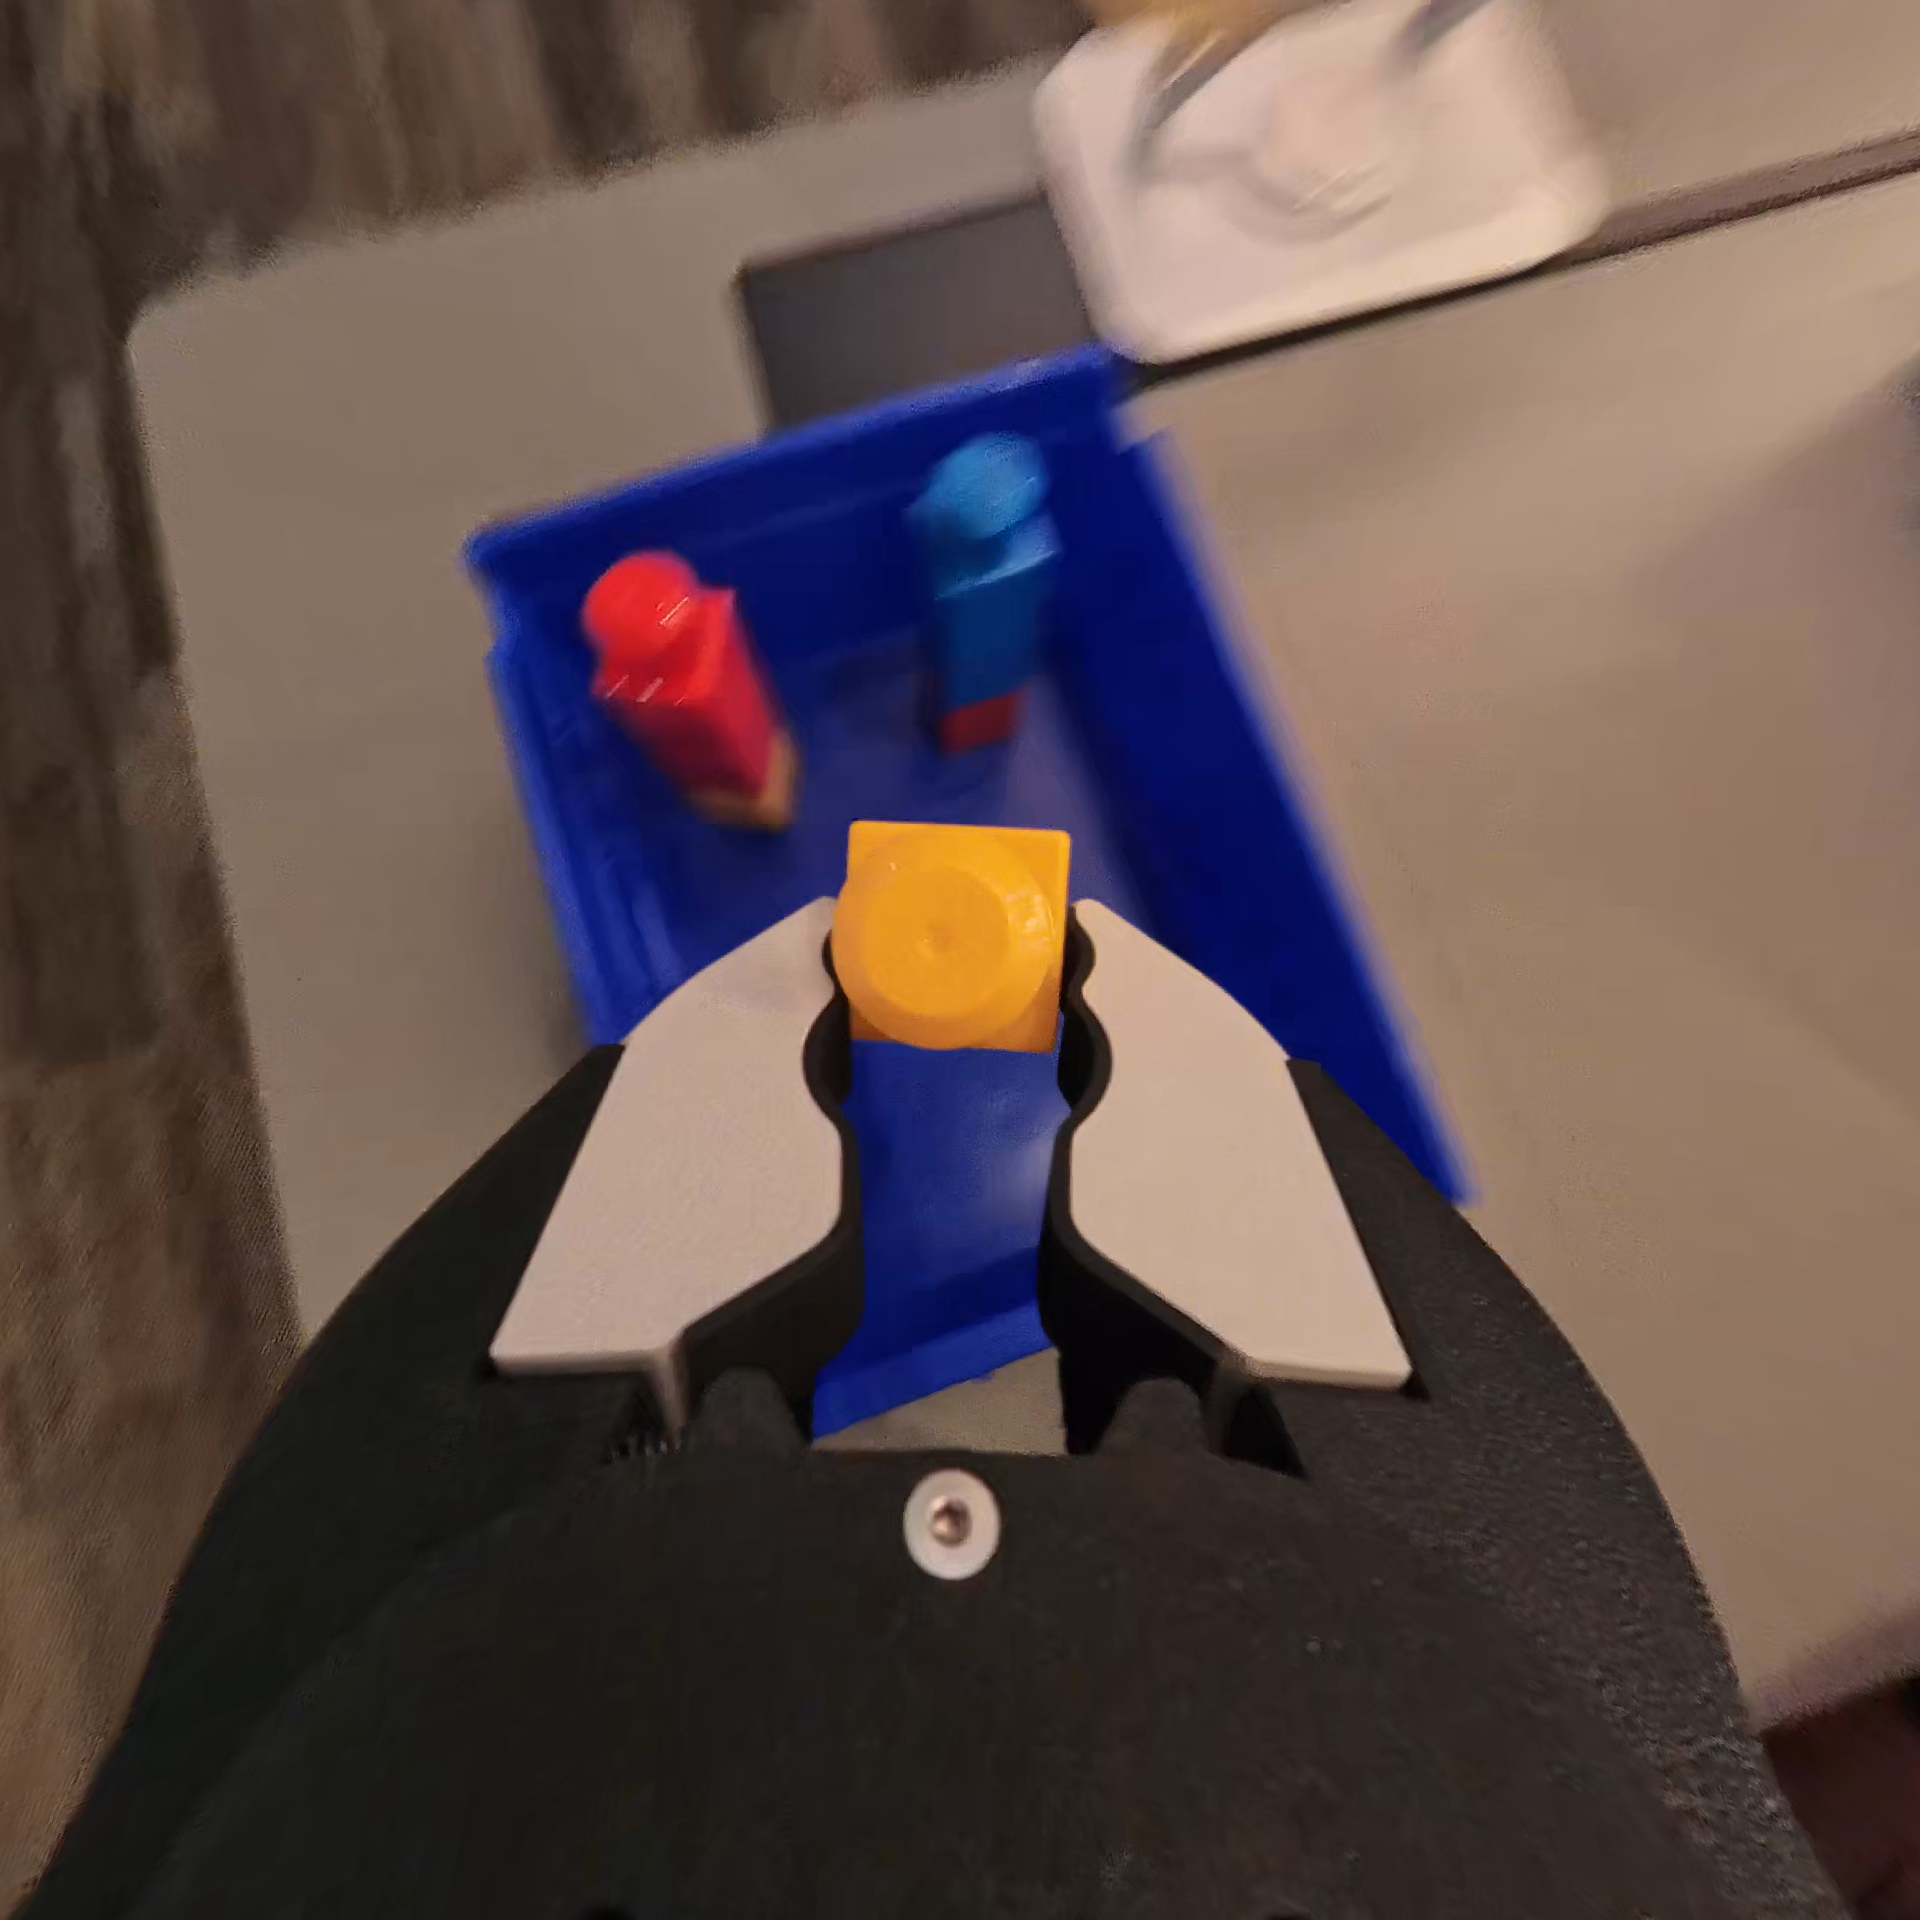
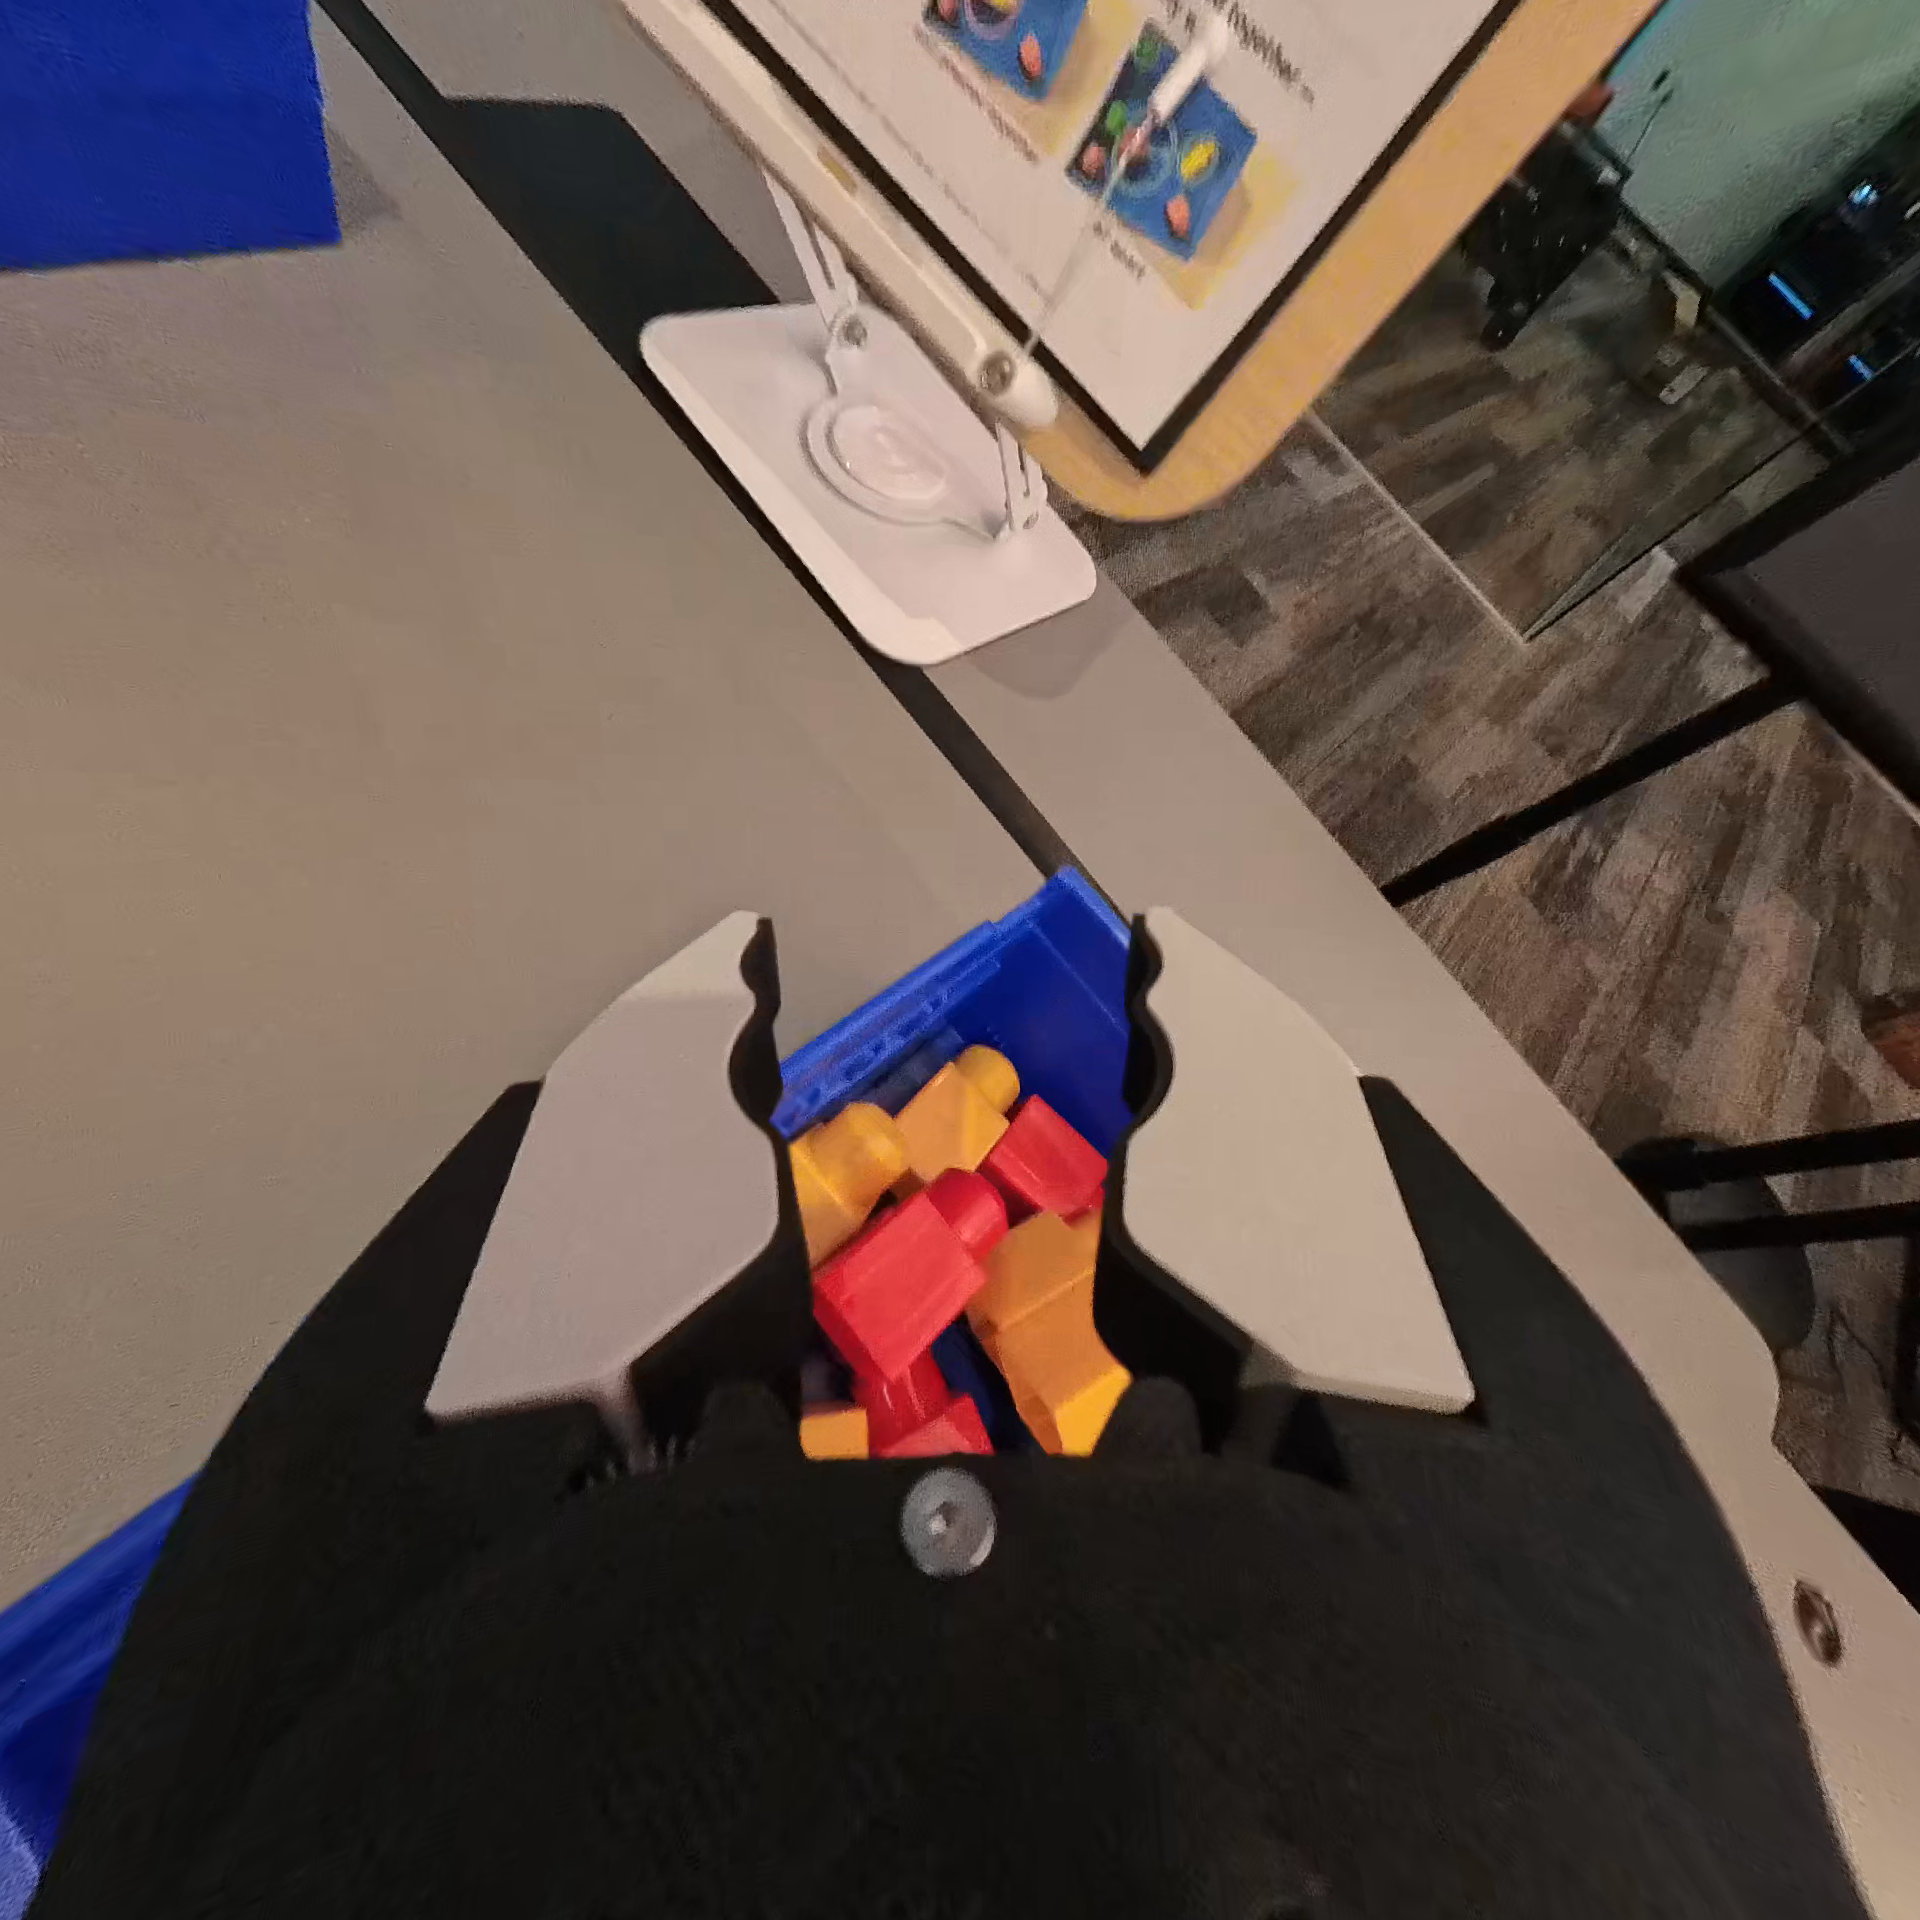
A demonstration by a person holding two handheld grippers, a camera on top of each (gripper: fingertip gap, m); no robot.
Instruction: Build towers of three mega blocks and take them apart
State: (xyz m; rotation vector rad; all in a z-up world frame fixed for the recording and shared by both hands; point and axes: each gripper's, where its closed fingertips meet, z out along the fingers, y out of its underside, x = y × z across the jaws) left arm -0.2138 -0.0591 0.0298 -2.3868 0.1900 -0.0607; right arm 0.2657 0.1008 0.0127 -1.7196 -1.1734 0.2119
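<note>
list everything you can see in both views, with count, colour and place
yellow block: 1, yellow, gripped in the left jaws over the tray
towers: 2, one red-topped, one blue-topped, standing in the tray
tray: 1, blue, on the table
bin: 1, blue, under the right jaws
loose blocks: several, red and yellow, heaped in the bin
table: 1, grey
stand: 1, white, at the table's far edge, holding a screen
left gripper: shut on the yellow block
right gripper: open, holding nothing
</note>
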